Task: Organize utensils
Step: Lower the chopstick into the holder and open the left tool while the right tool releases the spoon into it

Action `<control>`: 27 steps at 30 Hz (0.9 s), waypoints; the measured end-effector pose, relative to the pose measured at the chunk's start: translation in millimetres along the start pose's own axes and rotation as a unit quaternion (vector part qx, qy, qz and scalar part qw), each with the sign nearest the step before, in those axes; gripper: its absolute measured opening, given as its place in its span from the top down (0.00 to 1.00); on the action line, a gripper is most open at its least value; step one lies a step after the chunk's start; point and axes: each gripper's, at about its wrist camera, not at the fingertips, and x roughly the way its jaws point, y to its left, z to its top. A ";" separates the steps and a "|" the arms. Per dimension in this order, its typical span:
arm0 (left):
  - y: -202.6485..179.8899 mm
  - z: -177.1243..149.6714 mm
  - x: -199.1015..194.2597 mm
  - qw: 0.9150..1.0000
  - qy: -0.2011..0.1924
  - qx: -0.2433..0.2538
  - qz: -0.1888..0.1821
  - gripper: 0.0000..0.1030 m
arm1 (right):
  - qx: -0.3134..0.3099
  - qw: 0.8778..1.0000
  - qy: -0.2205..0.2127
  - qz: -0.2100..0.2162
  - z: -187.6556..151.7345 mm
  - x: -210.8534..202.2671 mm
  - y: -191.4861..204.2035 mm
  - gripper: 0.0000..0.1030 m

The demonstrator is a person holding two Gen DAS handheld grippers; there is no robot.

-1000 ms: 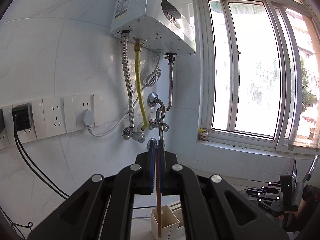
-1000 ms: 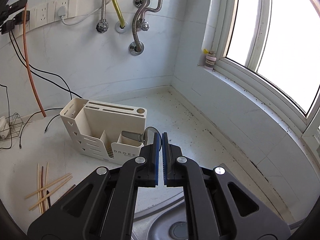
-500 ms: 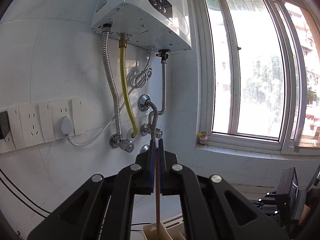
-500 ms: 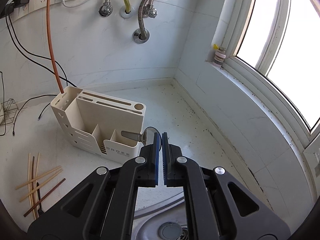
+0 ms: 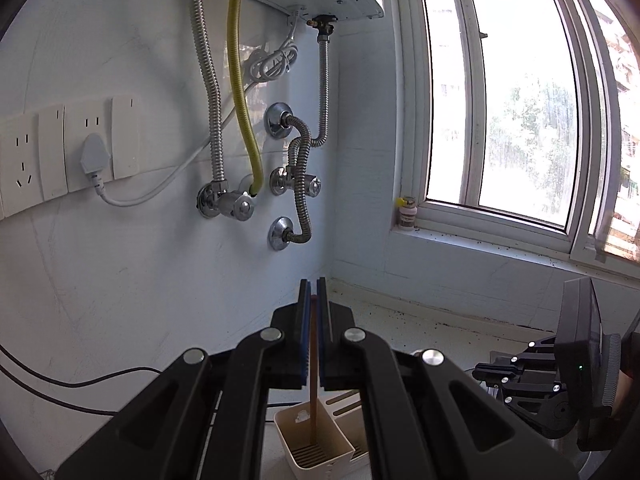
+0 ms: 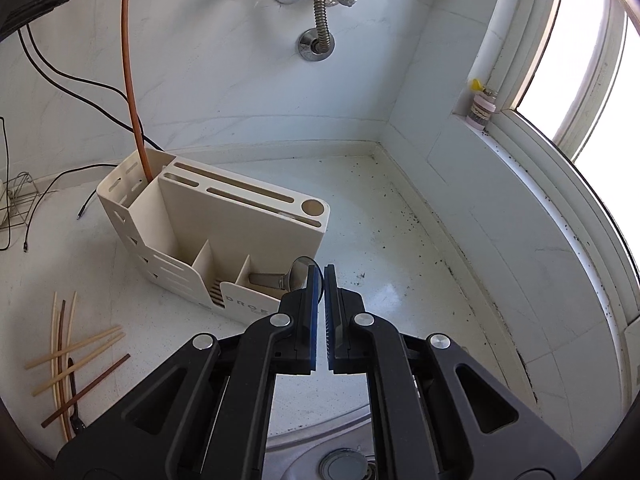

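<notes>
My left tool [image 5: 314,292] is clamped on a brown chopstick [image 5: 313,376], tip down in the holder [image 6: 208,240] mid-left of frame. Right tool [image 6: 321,280] grips a spoon [image 6: 286,278] over its front compartment.

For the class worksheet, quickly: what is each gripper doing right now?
Left gripper: closed on a brown chopstick, its lower end inside the cream utensil holder.
Right gripper: closed on a metal spoon.
</notes>
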 end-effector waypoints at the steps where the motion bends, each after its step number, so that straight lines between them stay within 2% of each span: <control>1: 0.4 -3.4 2.0 1.000 0.006 -0.001 -0.001 0.98 | -0.001 1.000 0.000 0.004 1.3 2.4 1.8 0.97; 10: 10.6 -33.9 21.4 0.998 0.062 -0.023 0.005 0.97 | 0.007 0.999 -0.005 0.036 7.6 14.7 9.5 0.95; 14: 14.5 -41.1 22.5 0.997 0.068 -0.028 0.006 0.95 | 0.017 0.998 -0.021 0.050 5.3 9.0 7.4 0.91; 15: 15.0 -41.8 20.9 0.997 0.066 -0.029 0.008 0.92 | 0.020 0.998 -0.027 0.054 4.2 6.0 6.5 0.88; 17: 16.0 -41.3 16.9 0.998 0.059 -0.028 0.015 0.69 | 0.024 0.997 -0.041 0.060 2.3 -1.5 5.4 0.87; 22: 19.3 -35.4 -5.9 0.999 0.032 -0.027 0.019 0.66 | 0.035 0.993 -0.076 0.079 -1.4 -27.1 6.3 0.87; 24: 21.0 -33.3 -21.5 0.999 0.019 -0.026 0.029 0.55 | 0.040 0.991 -0.092 0.091 -3.8 -40.4 8.5 0.86; 25: 22.2 -32.9 -30.6 0.999 0.012 -0.026 0.036 0.46 | 0.040 0.989 -0.099 0.097 -5.1 -46.8 10.2 0.84; 27: 25.0 -33.3 -49.7 0.999 0.000 -0.031 0.044 0.42 | 0.043 0.987 -0.110 0.108 -8.2 -58.3 15.2 0.80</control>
